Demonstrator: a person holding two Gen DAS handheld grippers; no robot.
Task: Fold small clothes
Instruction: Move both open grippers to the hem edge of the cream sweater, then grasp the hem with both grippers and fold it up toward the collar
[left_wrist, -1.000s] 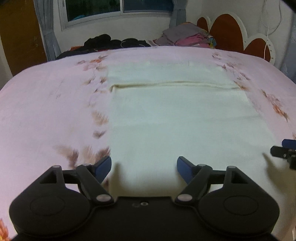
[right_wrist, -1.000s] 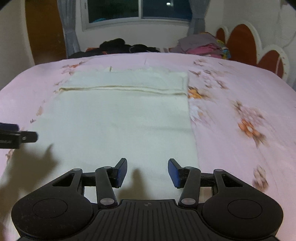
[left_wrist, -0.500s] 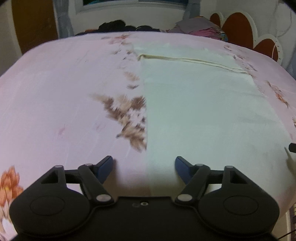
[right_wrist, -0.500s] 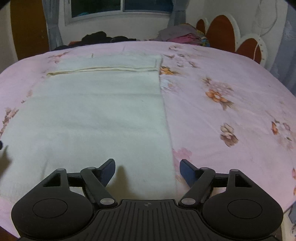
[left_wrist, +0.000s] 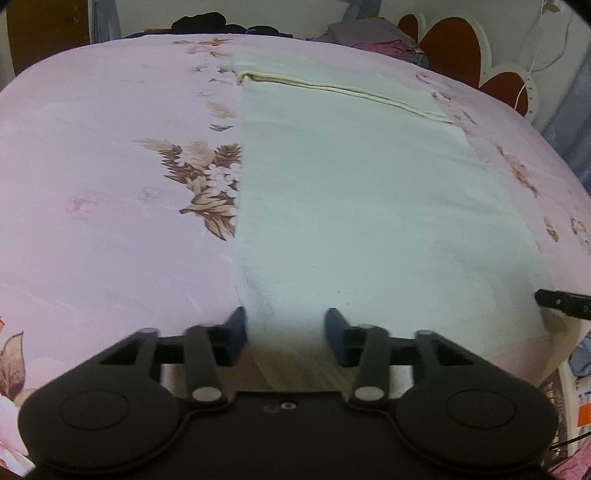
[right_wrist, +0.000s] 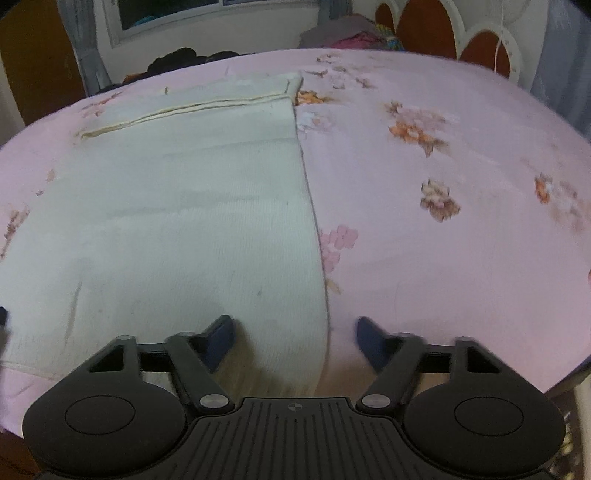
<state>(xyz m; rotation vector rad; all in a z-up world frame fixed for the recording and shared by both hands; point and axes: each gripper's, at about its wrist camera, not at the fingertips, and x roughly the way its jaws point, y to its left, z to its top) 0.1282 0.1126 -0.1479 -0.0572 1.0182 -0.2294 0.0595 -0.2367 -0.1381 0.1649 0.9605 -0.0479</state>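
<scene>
Pink floral bedsheet (left_wrist: 110, 229) carries a pale cream cloth (left_wrist: 369, 206) laid flat, far end folded over into a seamed band, near edge at the bed's near side. Left gripper (left_wrist: 284, 332) sits at the cloth's near left corner, jaws part open and closing with the cloth edge between them, pads not yet pressing; right gripper (right_wrist: 295, 339) straddles the near right edge, jaws wider, also closing, nothing pinched. No readable writing.
</scene>
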